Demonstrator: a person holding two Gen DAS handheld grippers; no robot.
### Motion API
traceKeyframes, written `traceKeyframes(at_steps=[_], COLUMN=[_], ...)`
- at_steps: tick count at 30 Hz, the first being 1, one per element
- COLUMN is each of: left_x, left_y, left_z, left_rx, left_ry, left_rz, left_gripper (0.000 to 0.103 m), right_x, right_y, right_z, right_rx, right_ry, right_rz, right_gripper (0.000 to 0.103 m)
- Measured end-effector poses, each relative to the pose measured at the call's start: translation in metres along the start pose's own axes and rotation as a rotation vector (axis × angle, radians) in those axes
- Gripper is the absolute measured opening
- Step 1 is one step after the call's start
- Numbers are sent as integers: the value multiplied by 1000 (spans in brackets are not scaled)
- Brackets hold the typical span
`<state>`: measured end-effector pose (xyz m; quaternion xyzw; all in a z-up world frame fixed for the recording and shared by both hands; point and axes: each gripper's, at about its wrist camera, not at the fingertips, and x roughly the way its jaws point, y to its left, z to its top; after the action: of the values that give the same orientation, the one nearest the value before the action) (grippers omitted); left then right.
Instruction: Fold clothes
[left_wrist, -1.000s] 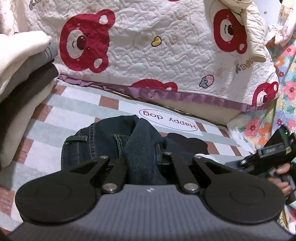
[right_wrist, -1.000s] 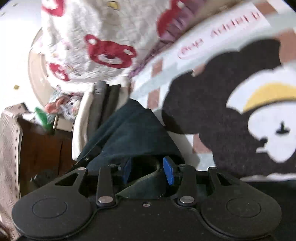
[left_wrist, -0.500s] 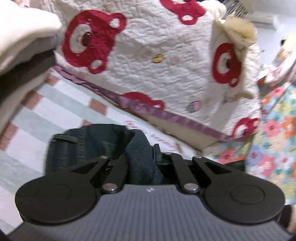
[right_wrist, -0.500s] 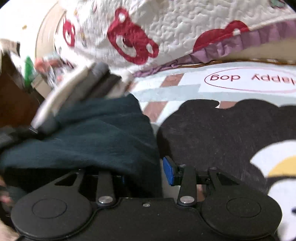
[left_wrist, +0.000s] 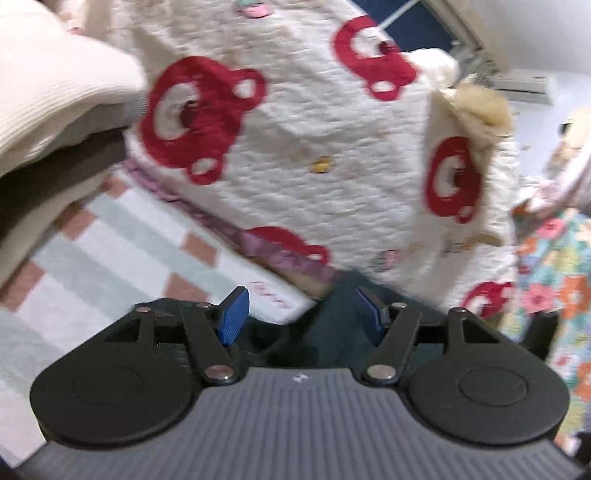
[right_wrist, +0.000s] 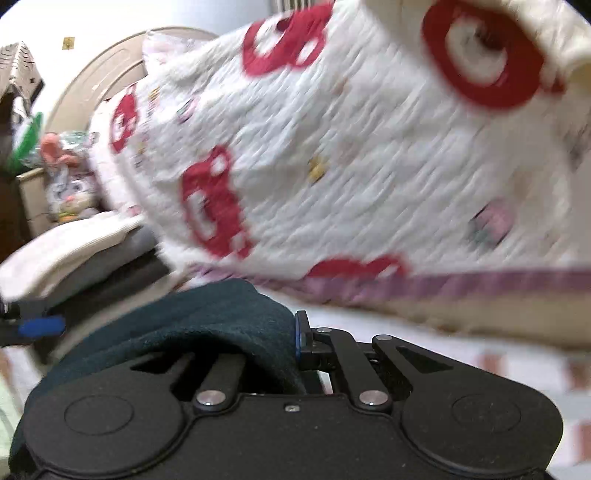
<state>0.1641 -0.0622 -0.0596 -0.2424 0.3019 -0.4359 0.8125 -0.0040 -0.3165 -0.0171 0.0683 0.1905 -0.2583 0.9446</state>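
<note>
The left gripper is spread wide with its blue pads clear, the dark jeans lying loose between them. The right gripper is clamped on the jeans, bunched above the checked bedspread, before the bear quilt.

Bear-print quilt, checked rug, floral fabric, white wall

Both wrist views low over the bed, close, facing the shared bear quilt
</note>
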Motion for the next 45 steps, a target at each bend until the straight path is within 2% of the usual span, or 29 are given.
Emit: traceKeyframes(at_steps=[2,5,7,10,11,12,14,16,18,20,25,29,31,34,36,38,40,41,45], left_x=[9,23,31,43,46,49,55,62,74,87,129,144,147,152,155,159,162,160,151], left_y=[1,-6,-11,-8,-6,-2,5,14,23,33,65,70,67,63,55,46,35,31,16], left_z=[-4,-12,-18,-24,-26,-28,-29,-30,-25,-20,-13,-16,-17,-20,-23,-25,-30,-31,-34], left_rx=[50,181,246,254,251,251,254,258,253,247,174,126,107,89,147,223,329,353,447], left_ry=[26,73,105,150,162,171,188,205,231,257,323,334,334,337,360,386,396,377,294], left_rz=[83,202,250,289,311,338,390,433,433,433,469,448,451,454,452,486,560,564,576], left_gripper=[62,62,62,66,66,66,66,66,68,73,77,93,97,98,89,49,30,22,16], right_x=[-12,-40,-58,-72,-71,-70,-69,-72,-75,-78,-68,-64,-66,-68,-71,-73,-74,-75,-76], right_y=[-18,-52,-85,-144,-166,-189,-240,-279,-310,-318,-321,-317,-316,-315,-314,-316,-318,-318,-316], right_z=[18,38,39,18,3,-12,-48,-83,-115,-133,-131,-123,-119,-114,-115,-119,-123,-123,-118], right_rx=[-52,-166,-201,-244,-251,-244,-143,-8,118,131,16,-48,-65,-80,-78,-72,-67,-67,-102], right_ry=[-46,-133,-141,-43,19,82,214,305,366,385,418,426,420,410,406,411,418,424,452], right_rz=[-120,-389,-555,-782,-839,-889,-942,-971,-991,-1011,-976,-932,-913,-891,-882,-878,-873,-868,-846], right_gripper=[3,3,3,3,3,3,3,3,3,3,3,4,4,4,4,4,4,4,3])
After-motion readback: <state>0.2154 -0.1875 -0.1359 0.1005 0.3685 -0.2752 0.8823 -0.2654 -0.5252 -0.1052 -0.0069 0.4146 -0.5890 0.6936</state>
